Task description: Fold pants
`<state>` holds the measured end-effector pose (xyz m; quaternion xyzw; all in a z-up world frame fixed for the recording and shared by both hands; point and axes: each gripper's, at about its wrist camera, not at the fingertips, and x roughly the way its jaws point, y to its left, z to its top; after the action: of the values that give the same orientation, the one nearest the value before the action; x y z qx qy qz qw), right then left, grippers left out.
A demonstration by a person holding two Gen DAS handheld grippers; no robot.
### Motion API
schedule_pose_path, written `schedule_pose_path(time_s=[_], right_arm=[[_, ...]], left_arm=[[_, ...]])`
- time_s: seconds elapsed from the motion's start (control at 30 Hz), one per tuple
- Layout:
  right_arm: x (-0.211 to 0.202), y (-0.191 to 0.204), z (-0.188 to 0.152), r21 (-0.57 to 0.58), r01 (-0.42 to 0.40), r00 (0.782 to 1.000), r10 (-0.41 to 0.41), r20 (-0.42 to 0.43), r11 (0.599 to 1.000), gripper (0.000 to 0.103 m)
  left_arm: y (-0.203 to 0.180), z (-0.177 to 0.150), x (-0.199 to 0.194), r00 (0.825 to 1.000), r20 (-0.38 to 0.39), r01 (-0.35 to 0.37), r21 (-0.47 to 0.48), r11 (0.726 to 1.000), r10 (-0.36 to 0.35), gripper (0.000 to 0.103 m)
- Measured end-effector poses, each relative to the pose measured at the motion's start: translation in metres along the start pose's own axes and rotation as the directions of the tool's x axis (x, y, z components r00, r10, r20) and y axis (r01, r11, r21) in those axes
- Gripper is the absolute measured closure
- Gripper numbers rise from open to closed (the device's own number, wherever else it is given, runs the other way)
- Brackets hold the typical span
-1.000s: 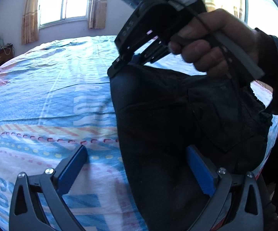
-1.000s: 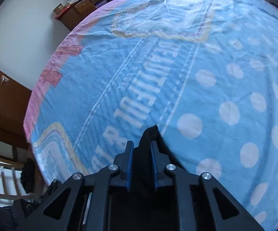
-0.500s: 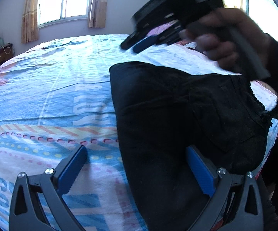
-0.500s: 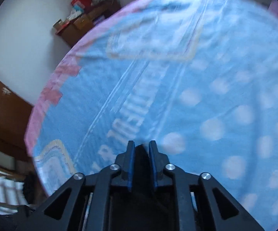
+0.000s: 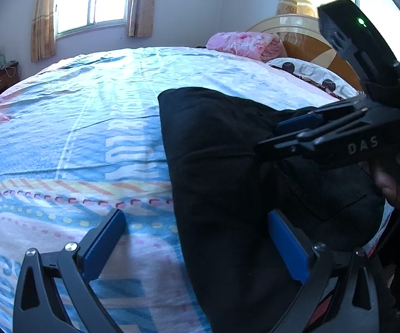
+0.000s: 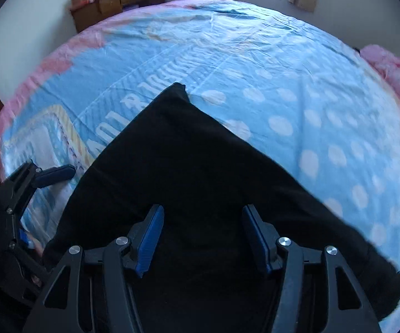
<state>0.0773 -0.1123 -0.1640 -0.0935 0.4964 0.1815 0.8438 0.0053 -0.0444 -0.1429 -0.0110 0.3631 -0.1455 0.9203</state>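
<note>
The right hand-held gripper (image 6: pixel 201 238) hovers over the black pants (image 6: pixel 189 172), its jaws opening, blue pads clear of the cloth with dark fabric showing below the gap. In the left wrist view it enters from 3 o'clock, gripped by a hand (image 5: pixel 388 177). The left hand-held gripper (image 5: pixel 197 244) stands wide open at 6 o'clock, one pad over the bedsheet (image 5: pixel 75 127), the other over the pants' near edge. The folded pants lie on the bed toward 4 o'clock. Pink bedding (image 5: pixel 244 45) sits by the headboard (image 5: pixel 308 41) at 1 o'clock; a window (image 5: pixel 91 0) shows at 11 o'clock.
</note>
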Motion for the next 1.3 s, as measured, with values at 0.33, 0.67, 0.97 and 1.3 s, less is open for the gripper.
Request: schedule_pose_path(time_s=[0.33,0.67,0.97,1.3], right_arm=[[-0.080,-0.047,-0.058,0.207,0.049,0.991,-0.074,0.114,0.977,0.041],[-0.108,-0.158,-0.154,0.596,0.002,0.986,-0.101,0.132,0.803,0.035],[-0.084,-0.153,-0.141,0.560,-0.116,0.980,0.002,0.201,0.820,0.032],[-0.068,-0.140,-0.135,0.504,-0.186,0.972,0.084,0.218,0.843,0.030]], left_arm=[[0.011,0.016,-0.008,0.994,-0.016,0.106,-0.068,0.992,-0.107,0.000],[0.014,0.040,0.022,0.973,-0.086,0.207,-0.100,0.973,-0.216,0.000],[0.007,0.052,0.037,0.965,-0.136,0.220,-0.059,0.974,-0.226,0.000],[0.006,0.061,0.047,0.955,-0.177,0.241,-0.004,0.971,-0.237,0.000]])
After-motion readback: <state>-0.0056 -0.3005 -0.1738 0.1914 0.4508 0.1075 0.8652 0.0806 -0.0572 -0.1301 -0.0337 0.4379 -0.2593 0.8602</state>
